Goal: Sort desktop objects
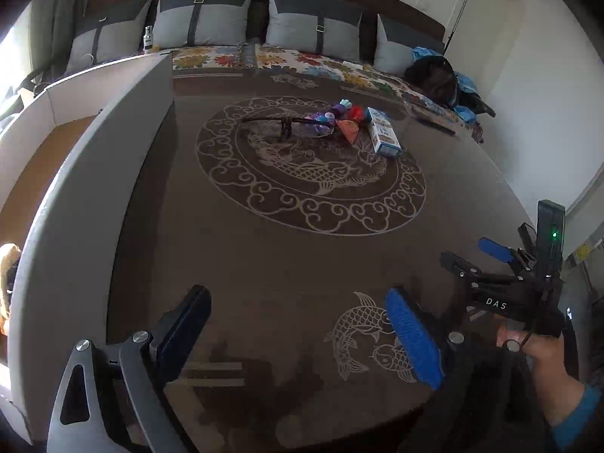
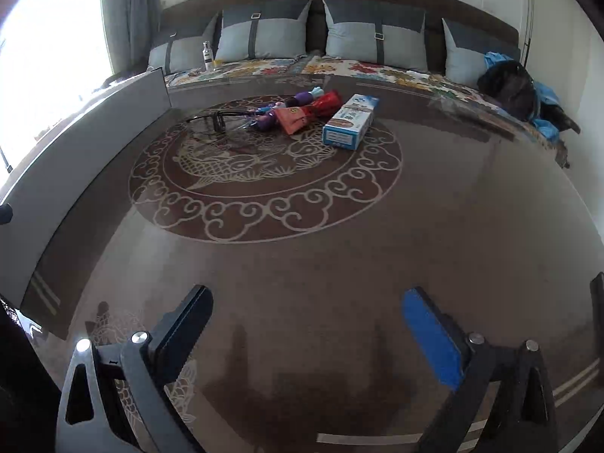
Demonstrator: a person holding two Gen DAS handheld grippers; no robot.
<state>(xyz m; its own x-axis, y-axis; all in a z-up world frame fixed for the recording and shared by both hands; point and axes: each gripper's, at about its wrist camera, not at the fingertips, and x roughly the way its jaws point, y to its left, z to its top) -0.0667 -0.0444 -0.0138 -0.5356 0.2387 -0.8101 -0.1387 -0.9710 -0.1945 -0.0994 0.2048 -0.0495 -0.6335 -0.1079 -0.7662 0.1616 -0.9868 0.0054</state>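
Nothing sorted yet. Left gripper (image 1: 298, 334) and right gripper (image 2: 307, 330) both released, empty, low over the bench (image 2: 302, 264). Box (image 2: 351, 120), glasses (image 2: 219, 119) and toys (image 2: 298, 109) clustered far side. Next: reach forward for one.

A brown sofa with four grey cushions (image 2: 260, 34) runs along the far edge of the dark glass table with gold fish patterns (image 2: 339, 264), its seat covered by a flowered cloth (image 2: 355, 66). A small clear bottle (image 2: 207, 55) stands on the seat near the table's far left corner. A black bag on blue fabric (image 2: 509, 88) lies at the sofa's right end.
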